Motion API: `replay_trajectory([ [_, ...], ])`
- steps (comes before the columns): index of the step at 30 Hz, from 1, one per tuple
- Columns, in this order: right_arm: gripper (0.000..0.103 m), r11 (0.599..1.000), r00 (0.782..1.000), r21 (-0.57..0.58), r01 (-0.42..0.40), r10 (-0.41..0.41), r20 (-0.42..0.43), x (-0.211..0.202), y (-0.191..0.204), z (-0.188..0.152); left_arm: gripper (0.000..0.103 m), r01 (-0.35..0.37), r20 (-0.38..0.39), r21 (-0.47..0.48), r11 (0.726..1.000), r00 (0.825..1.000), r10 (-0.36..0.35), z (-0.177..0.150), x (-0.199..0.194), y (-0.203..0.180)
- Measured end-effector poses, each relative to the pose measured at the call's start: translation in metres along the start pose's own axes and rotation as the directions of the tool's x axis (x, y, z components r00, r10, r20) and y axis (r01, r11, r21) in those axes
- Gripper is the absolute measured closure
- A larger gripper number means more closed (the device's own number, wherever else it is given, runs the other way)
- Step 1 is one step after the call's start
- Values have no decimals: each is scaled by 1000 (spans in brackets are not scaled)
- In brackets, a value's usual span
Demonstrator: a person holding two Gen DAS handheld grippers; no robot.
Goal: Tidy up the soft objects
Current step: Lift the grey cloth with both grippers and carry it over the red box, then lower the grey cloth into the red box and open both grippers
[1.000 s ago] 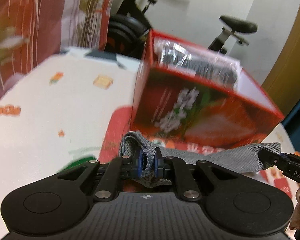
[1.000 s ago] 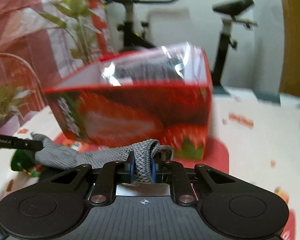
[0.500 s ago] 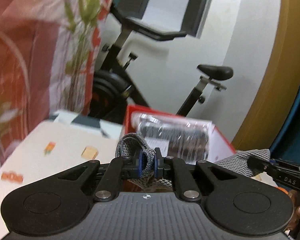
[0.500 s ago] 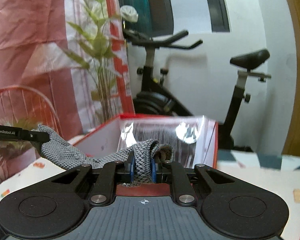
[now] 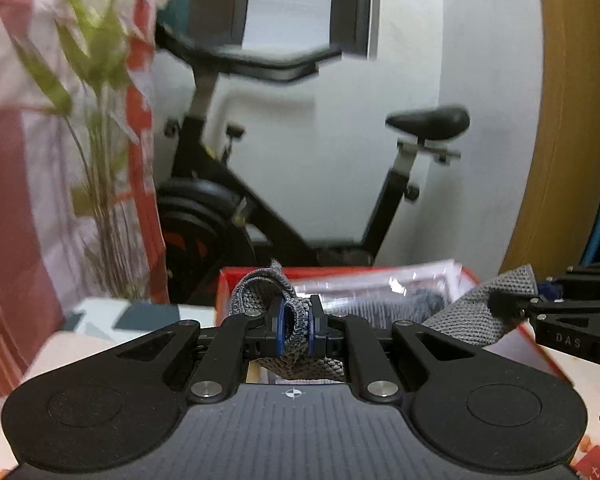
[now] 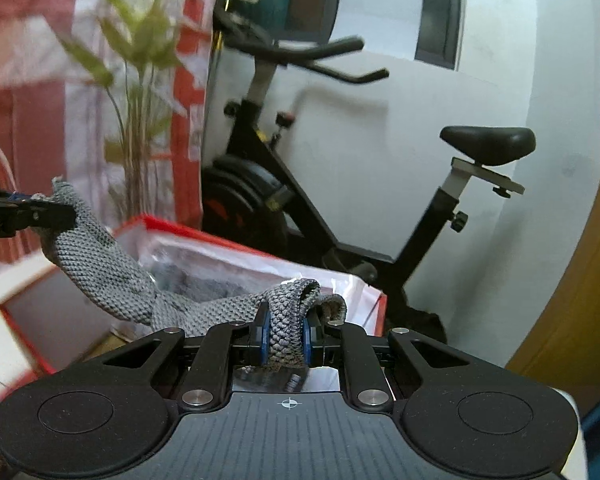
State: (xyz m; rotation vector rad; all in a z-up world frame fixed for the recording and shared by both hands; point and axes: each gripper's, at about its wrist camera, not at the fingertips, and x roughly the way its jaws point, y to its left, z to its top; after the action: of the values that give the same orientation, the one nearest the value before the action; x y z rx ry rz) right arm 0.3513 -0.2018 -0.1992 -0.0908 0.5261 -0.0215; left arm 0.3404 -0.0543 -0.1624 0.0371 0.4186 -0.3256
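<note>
Both grippers are clamped on the same grey knitted cloth (image 6: 112, 268), one at each end: the left gripper (image 5: 294, 330) has its jaws pinched nearly together on a bunched fold, and the right gripper (image 6: 285, 338) likewise grips a thick roll of the weave between its blue pads. In the right wrist view the cloth runs from the jaws out toward 10 o'clock, where the other tool bites its far corner; in the left wrist view that partner sits at 3 o'clock with the fabric sagging between. The cloth hangs in the air over the open red box (image 6: 260, 250), which already holds a clear plastic bag (image 6: 204, 256) with something grey folded inside. My reading is that the piece is about to be lowered into the box. The risks I would judge from here: each grip holds only a small bunch of loose knit, so a tug between the two hands could slip one end free and let the cloth swing outside the box wall; the slack middle could catch on the near rim and drape over it; and pressing down on the glossy bag may crumple it or push it askew, leaving an untidy stack
</note>
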Motion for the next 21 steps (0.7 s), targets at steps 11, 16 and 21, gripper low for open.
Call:
replay_trajectory([
  [11, 89, 993, 988, -114, 35, -52, -146, 49, 27, -13, 91, 16, -205, 32, 999, 979, -9, -15, 63, -3],
  [16, 89, 992, 982, -127, 17, -40, -182, 56, 30, -16, 91, 21, -253, 34, 999, 967, -11, -19, 76, 3],
  [21, 89, 994, 974, -109, 2, -27, -223, 63, 28, -19, 91, 30, -289, 51, 998, 957, -14, -25, 83, 1],
])
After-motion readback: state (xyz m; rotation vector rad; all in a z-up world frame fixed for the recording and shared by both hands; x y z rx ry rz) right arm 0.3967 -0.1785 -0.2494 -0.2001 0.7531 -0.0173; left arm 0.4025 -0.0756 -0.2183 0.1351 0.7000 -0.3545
